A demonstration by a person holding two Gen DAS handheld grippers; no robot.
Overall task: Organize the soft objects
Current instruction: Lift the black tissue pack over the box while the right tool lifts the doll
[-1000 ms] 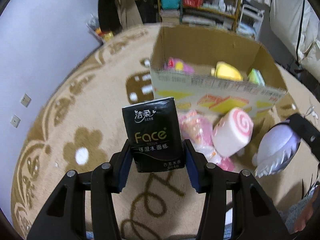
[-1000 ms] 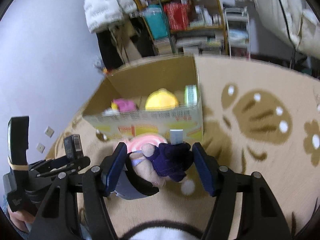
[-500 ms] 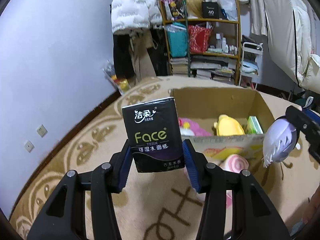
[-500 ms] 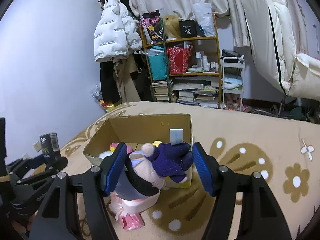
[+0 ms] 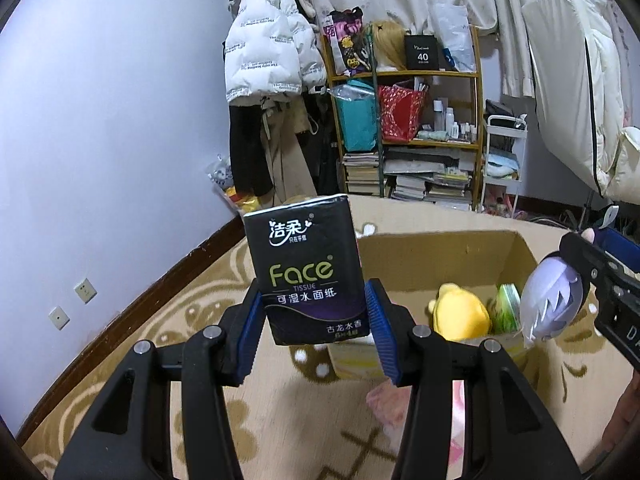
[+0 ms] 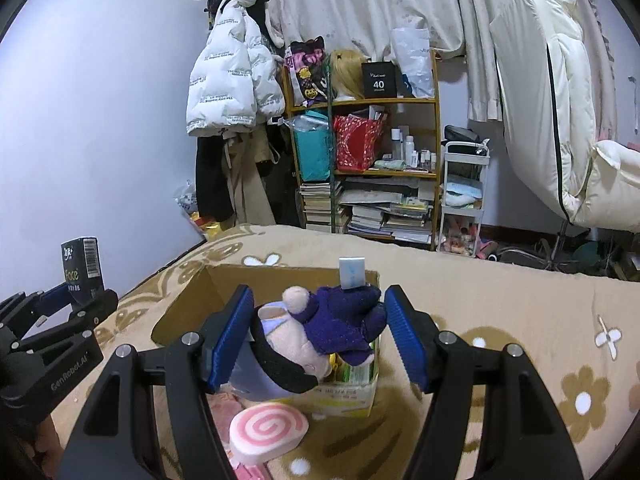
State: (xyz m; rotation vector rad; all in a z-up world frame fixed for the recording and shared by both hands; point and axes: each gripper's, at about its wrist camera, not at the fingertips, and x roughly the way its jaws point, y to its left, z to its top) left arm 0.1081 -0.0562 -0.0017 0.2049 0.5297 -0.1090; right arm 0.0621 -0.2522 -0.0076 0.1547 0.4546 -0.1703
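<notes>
Tissue pack (image 5: 310, 270) is clamped upright in L gripper (image 5: 316, 330), plush doll (image 6: 320, 332) apparently gripped crosswise in R gripper (image 6: 318, 338), w/ cardboard box (image 6: 192, 296) situated just ahead and below, nearer R.

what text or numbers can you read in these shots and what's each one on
"洁柔", "Face", "TISSUE", "可湿水面纸", "古龙水香": black tissue pack in the left gripper.
"40": black box on the top shelf; small line under it unreadable.
"GenRobot.AI": left gripper body, right wrist view.
Repeated print on the white puffer jacket: too small to read.
Barcode on the pack's side, book spines, white tag on the plush doll: unreadable.
</notes>
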